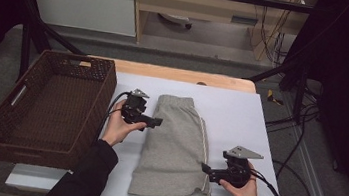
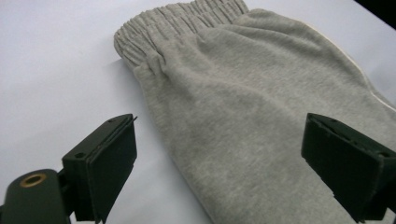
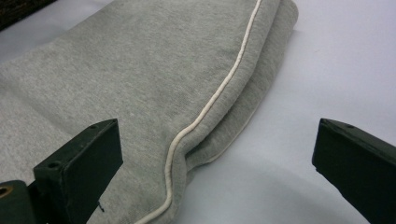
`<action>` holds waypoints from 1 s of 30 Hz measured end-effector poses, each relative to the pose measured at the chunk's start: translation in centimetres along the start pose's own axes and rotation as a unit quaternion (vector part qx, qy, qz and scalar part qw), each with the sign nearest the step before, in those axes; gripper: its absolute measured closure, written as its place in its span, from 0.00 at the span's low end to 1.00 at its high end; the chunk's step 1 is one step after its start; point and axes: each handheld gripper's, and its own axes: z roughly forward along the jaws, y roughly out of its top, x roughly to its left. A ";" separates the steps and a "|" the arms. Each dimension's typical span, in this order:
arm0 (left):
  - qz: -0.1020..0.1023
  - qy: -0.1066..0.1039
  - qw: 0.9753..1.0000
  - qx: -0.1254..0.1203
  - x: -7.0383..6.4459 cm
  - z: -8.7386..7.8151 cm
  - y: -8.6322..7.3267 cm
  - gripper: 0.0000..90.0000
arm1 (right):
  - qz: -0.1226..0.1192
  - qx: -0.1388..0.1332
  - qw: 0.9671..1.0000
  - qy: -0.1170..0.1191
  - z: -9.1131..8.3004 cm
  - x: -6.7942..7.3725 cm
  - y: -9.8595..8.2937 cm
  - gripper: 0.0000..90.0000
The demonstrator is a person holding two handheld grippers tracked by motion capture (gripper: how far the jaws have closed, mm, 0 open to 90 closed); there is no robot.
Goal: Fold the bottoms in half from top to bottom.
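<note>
Grey folded shorts (image 1: 174,148) with a white side stripe lie flat on the white table sheet (image 1: 240,116), waistband toward the far side. My left gripper (image 1: 155,122) hovers at the shorts' left edge, jaws wide open over the fabric (image 2: 243,121) below the elastic waistband. My right gripper (image 1: 205,168) is at the right edge near the hem, open, with the striped folded edge (image 3: 205,112) between its jaws. Neither holds the cloth.
A dark brown woven basket (image 1: 45,107) stands to the left of the sheet, overhanging the table. A wooden tabletop edge (image 1: 180,74) shows at the back. Cables (image 1: 296,158) trail off the right side. Bare sheet lies right of the shorts.
</note>
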 end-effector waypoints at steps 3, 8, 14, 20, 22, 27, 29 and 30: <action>-0.009 0.001 1.000 -0.002 0.3 0.4 0.2 0.12 | -0.002 0.002 1.000 0.000 0.1 0.0 0.0 0.02; -0.013 0.013 1.000 -0.003 0.9 1.0 0.4 0.13 | -0.005 0.006 1.000 0.000 0.2 0.0 -0.1 0.02; -0.017 0.028 0.999 0.002 1.6 2.0 0.6 0.15 | -0.004 0.008 1.000 -0.001 0.2 0.0 -0.1 0.02; -0.028 0.035 0.999 0.009 2.2 3.3 0.5 0.21 | -0.004 0.010 1.000 -0.001 0.3 0.0 -0.1 0.02; -0.028 0.039 0.999 0.016 2.4 3.6 0.6 0.23 | -0.005 0.010 1.000 -0.001 0.3 0.0 -0.1 0.02; -0.028 0.046 0.998 0.028 2.7 4.3 0.7 0.29 | -0.003 0.010 1.000 0.000 0.3 0.0 -0.1 0.02; -0.033 0.045 0.998 0.028 2.8 4.6 0.7 0.31 | -0.004 0.010 1.000 0.000 0.3 0.0 -0.1 0.02; -0.032 0.044 0.998 0.027 2.9 4.7 0.7 0.33 | -0.004 0.011 1.000 0.000 0.3 0.0 -0.1 0.02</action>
